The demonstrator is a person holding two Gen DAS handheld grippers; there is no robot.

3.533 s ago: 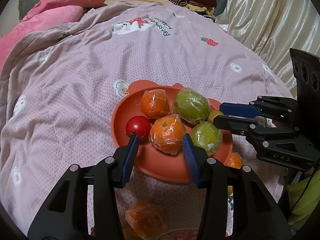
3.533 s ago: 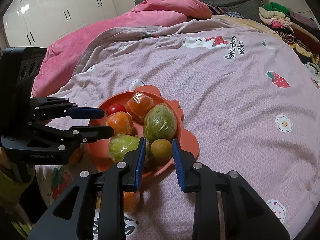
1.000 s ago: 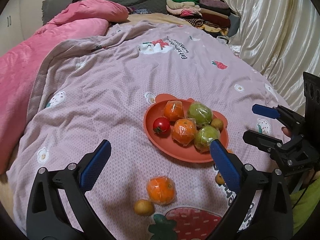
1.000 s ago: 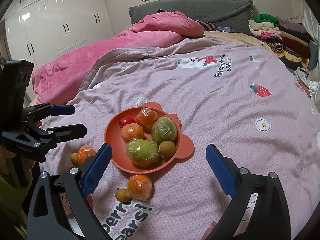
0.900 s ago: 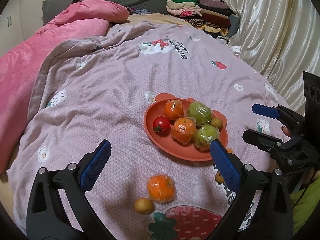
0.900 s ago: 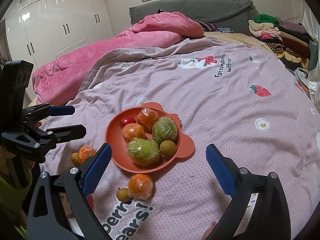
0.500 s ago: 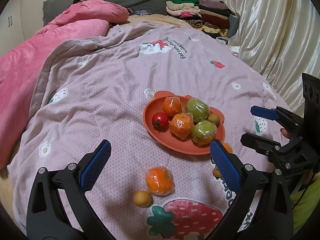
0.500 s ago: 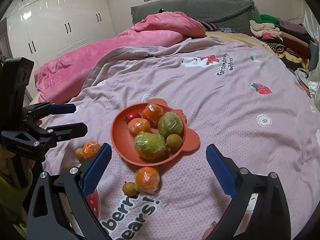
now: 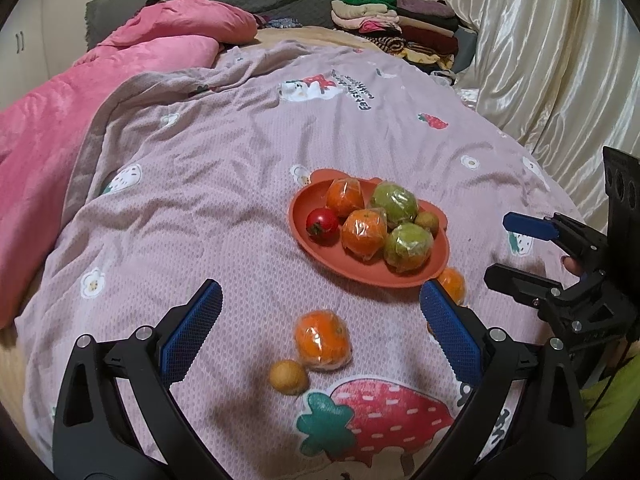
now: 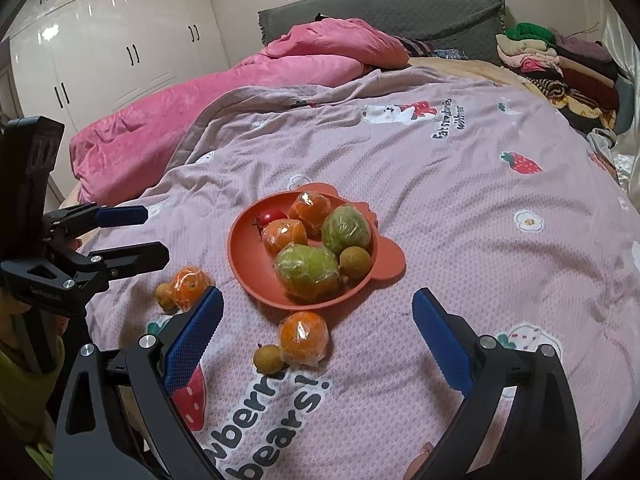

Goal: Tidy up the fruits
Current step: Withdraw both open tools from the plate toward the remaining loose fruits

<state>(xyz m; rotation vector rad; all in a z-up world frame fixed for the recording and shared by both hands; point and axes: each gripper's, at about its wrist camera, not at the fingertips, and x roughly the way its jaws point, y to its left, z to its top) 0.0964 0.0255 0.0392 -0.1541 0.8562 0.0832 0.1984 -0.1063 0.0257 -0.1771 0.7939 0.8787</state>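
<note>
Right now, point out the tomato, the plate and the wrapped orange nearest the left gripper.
tomato (image 9: 322, 221), left wrist view, middle of its red skin.
plate (image 9: 360, 270), left wrist view, bare near rim.
wrapped orange (image 9: 322, 339), left wrist view, centre of its wrap.

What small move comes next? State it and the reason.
Probably lower the open left tool over the wrapped orange lying on the blanket beside a small brown fruit. Both tools are empty, and this orange sits outside the plate, right between its fingers.
</note>
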